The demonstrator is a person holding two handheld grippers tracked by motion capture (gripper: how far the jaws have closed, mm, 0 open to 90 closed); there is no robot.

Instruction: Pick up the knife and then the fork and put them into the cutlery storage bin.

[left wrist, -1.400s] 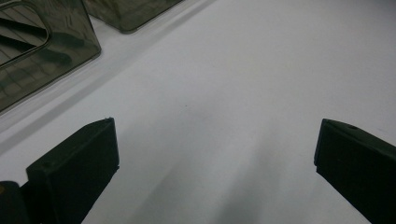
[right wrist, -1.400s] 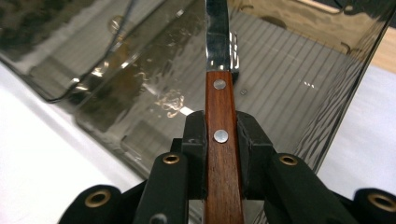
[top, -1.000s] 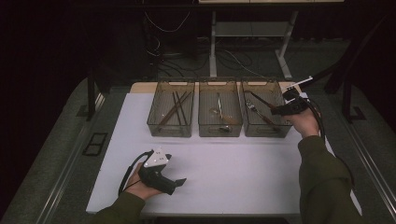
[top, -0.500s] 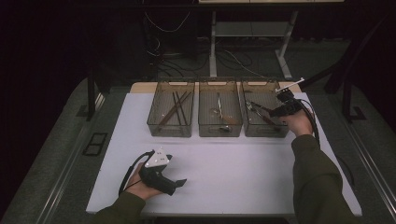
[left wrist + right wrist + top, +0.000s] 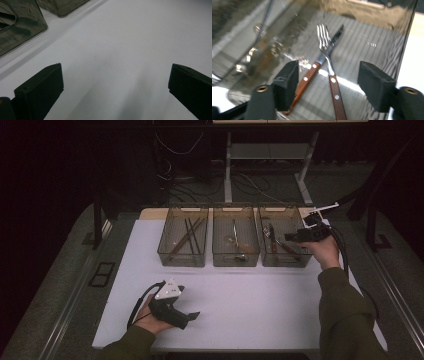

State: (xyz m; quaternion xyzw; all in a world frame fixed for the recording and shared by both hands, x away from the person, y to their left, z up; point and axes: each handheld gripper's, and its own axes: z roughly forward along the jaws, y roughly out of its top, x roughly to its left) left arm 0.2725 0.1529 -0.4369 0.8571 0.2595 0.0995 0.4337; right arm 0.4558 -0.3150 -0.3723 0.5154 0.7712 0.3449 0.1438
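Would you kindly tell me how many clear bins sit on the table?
3, in a row at the table's far edge: left bin, middle bin, and right bin, over which the right gripper reaches.

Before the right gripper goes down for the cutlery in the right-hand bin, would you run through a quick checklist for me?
1. Right gripper open: ok.
2. Jaws lined up over the fork and knife: ok, both lie between them.
3. One piece singled out: not ok, fork and knife cross.
4. Right bin rim clear of the jaws: cannot tell.
5. Left gripper open over bare table, out of the way: ok.
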